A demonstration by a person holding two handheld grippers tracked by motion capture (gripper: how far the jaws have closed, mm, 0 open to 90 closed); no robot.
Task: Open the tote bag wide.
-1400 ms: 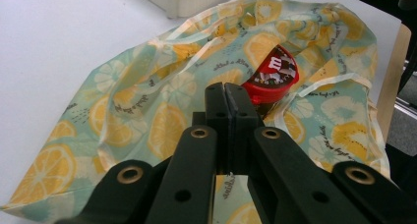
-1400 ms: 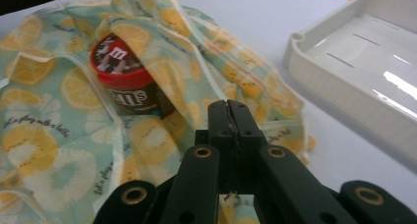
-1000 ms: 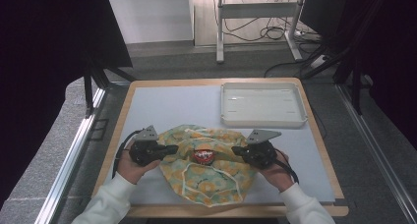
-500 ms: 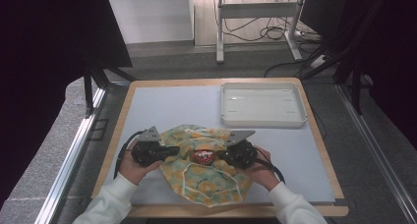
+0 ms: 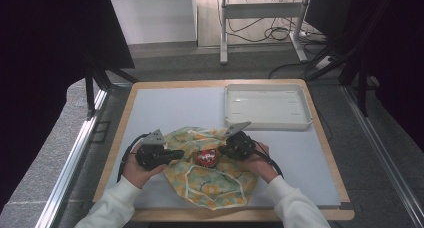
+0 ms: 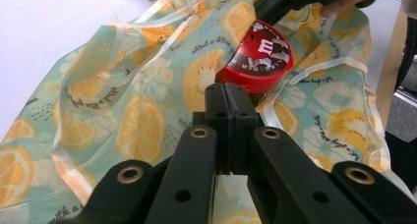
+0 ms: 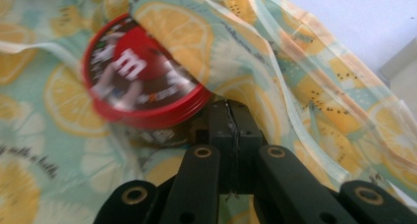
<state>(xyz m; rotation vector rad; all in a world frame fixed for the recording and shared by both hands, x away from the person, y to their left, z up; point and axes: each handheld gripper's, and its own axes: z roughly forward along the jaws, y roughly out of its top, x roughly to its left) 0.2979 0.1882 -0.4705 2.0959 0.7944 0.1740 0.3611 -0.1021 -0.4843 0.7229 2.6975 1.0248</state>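
Note:
A cloth (image 5: 212, 180) printed with lemons lies bunched at the front middle of the table. On it sits a round tin with a red lid (image 5: 206, 157). My left gripper (image 5: 176, 153) points at the tin from the left, jaws shut, and a raised fold of cloth (image 6: 147, 71) runs up to its tips (image 6: 227, 94) just short of the tin (image 6: 260, 57). From the right, my right gripper (image 5: 225, 149) has its jaws shut at the cloth's edge. A flap of cloth (image 7: 177, 32) runs from its tips (image 7: 227, 108) over part of the tin's lid (image 7: 133, 71).
A shallow white tray (image 5: 267, 107) stands at the back right of the grey table mat (image 5: 165, 113). The wooden front edge (image 5: 240, 215) lies just below the cloth. Both of the person's hands and white sleeves come in from the bottom.
My right gripper has moved left toward the tin, drawing the cloth's right side in and over the lid. The left gripper has kept still.

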